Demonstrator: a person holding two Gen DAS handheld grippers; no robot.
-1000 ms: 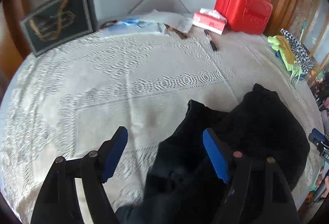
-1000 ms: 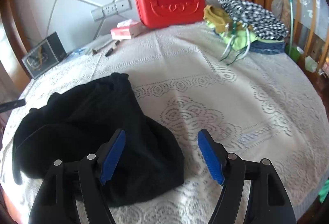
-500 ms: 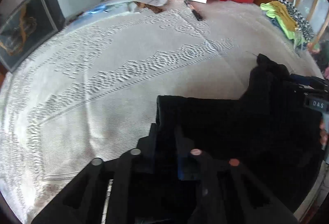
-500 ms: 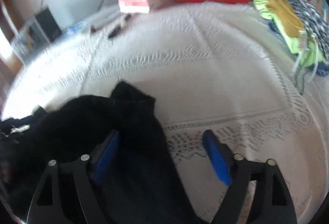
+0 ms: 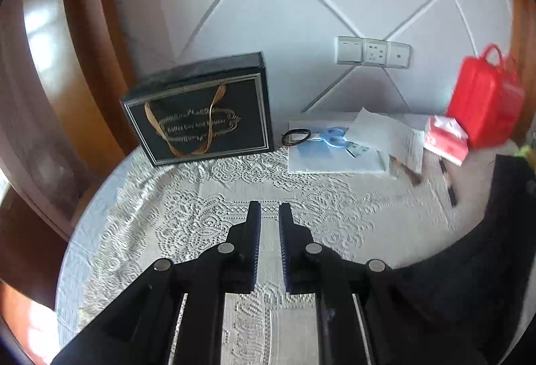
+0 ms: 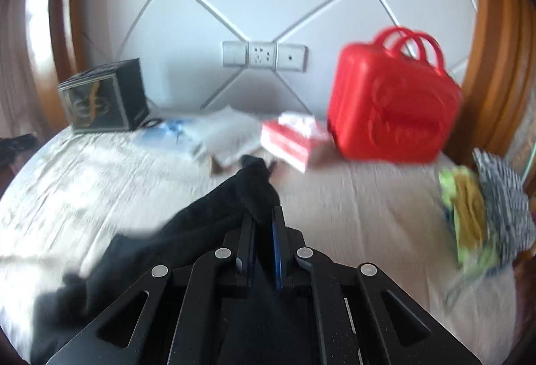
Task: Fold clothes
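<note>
- Right claw (image 6: 264, 214) first: we see its jaws pressed tight on the black garment (image 6: 201, 224), having just been closing onto it, and a peak of cloth pokes up past the tips.
- From that pinch the garment trails down and away to the left across the white lace tablecloth (image 6: 351, 197); this view is blurred.
- Over to the left claw (image 5: 269, 207): jaws drawn together to a thin slit, and through the slit we see only lace, no fabric.
- The garment shows in the left view too, a dark sweep at the lower right edge beside that claw's right finger.
- Beyond the right claw we find a red-and-white tissue box (image 6: 291, 137), touching or just beside the red carry case (image 6: 392, 110).
- Far right, a pile of clothes (image 6: 482, 214), green, yellow and black-and-white, well apart from the garment.
- At the back left, a black gift box (image 5: 201, 117) leans by the wall, with blue scissors (image 5: 331, 135) on papers (image 5: 335, 160) beside it.
</note>
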